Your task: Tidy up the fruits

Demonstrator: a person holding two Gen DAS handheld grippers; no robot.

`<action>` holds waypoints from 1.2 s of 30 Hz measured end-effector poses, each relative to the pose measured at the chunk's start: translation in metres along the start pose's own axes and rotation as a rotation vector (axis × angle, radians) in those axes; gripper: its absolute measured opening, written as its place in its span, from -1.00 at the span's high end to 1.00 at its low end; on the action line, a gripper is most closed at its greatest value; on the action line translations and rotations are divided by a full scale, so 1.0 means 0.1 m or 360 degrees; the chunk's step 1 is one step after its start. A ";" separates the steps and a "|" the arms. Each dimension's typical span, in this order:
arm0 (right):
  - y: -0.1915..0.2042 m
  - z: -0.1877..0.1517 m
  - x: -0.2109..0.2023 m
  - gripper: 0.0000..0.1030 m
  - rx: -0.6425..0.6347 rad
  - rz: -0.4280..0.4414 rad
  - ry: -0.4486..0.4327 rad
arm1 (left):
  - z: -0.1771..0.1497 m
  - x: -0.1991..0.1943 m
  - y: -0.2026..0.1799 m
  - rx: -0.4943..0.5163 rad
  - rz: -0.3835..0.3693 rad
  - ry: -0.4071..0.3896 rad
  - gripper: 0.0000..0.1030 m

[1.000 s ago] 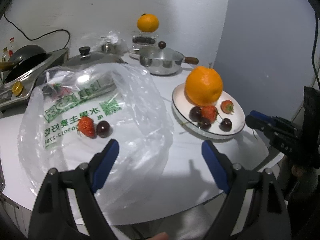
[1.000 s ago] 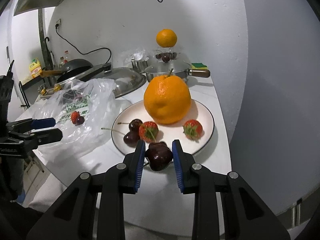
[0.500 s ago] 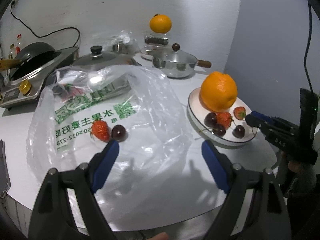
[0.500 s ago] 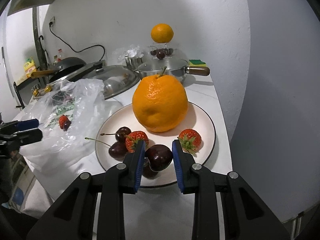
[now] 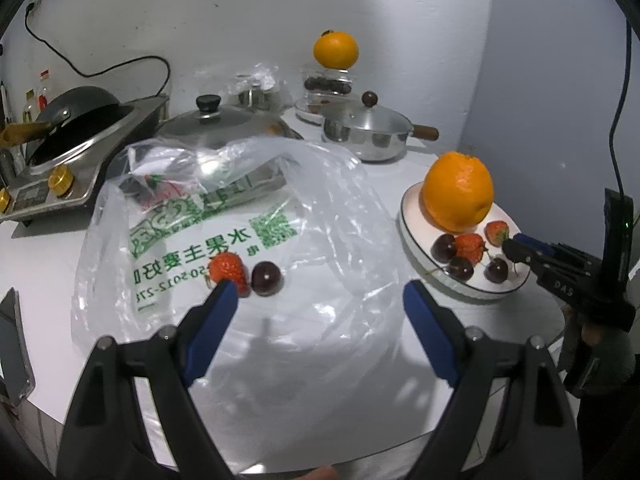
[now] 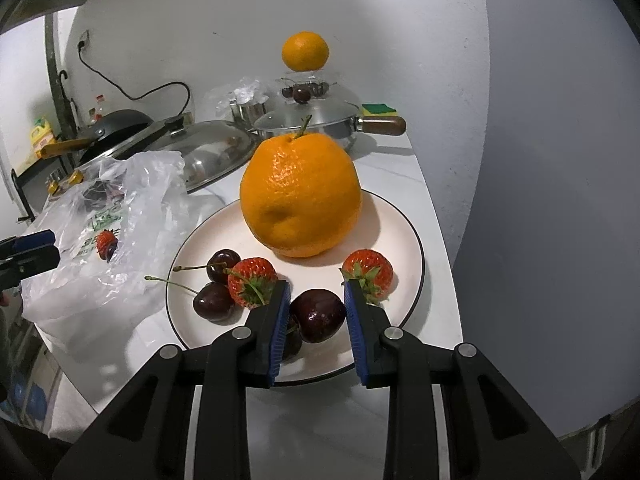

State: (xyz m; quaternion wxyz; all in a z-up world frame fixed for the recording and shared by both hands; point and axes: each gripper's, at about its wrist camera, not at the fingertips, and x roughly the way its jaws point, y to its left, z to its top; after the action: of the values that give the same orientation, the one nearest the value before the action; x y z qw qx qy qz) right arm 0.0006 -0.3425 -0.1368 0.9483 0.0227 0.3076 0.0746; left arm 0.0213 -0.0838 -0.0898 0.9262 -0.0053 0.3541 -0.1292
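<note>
My right gripper (image 6: 315, 289) is shut on a dark cherry (image 6: 320, 314), low over the near edge of the white plate (image 6: 412, 240). On that plate sit a large orange (image 6: 300, 196), two strawberries (image 6: 252, 282) (image 6: 368, 268) and other cherries (image 6: 214, 302). My left gripper (image 5: 320, 292) hangs open above a clear plastic bag (image 5: 240, 216) with green print. Inside the bag lie a strawberry (image 5: 228, 270) and a cherry (image 5: 266, 278), just past the left fingertip. The left wrist view shows the plate (image 5: 408, 216) to the right, with the right gripper (image 5: 516, 246) at its rim.
At the back stand a steel pan with a wooden handle (image 5: 368, 134), a domed lid (image 5: 224, 124), a dark wok on a cooker (image 5: 76, 120) and a second orange (image 5: 335, 50) on a clear box. The counter's rounded edge runs just below both grippers.
The right gripper has carried the cherry forward from the plate's near rim to over the plate. The left gripper has swung left, so bag and plate sit further right in its view.
</note>
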 end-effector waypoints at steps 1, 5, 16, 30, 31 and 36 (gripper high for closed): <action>0.00 0.00 -0.01 0.39 0.0003 -0.0006 -0.0002 | 0.01 -0.01 0.02 -0.0001 -0.0001 -0.0002 -0.67; 0.04 0.03 -0.05 0.14 0.0003 -0.0045 -0.0009 | 0.03 -0.02 0.09 -0.0005 -0.0011 -0.0008 -0.67; 0.36 0.23 -0.18 0.14 -0.0026 -0.0044 -0.0065 | 0.07 -0.06 0.41 -0.0028 -0.0019 -0.0034 -0.67; 1.08 0.55 -0.13 0.14 -0.0153 0.0095 -0.0115 | 0.06 -0.17 0.80 -0.0072 0.0000 -0.0068 -0.67; 1.13 0.57 -0.12 0.14 -0.0162 0.0106 -0.0120 | 0.07 -0.18 0.83 -0.0076 0.0001 -0.0072 -0.67; 1.34 0.63 -0.10 0.14 -0.0196 0.0162 -0.0133 | 0.10 -0.21 0.93 -0.0082 0.0004 -0.0092 -0.67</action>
State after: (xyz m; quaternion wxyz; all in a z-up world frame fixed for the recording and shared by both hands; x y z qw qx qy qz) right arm 0.0124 -0.2115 -0.0674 0.9549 -0.0169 0.2609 0.1405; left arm 0.0342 0.0102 -0.0777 0.9358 -0.0324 0.3303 -0.1186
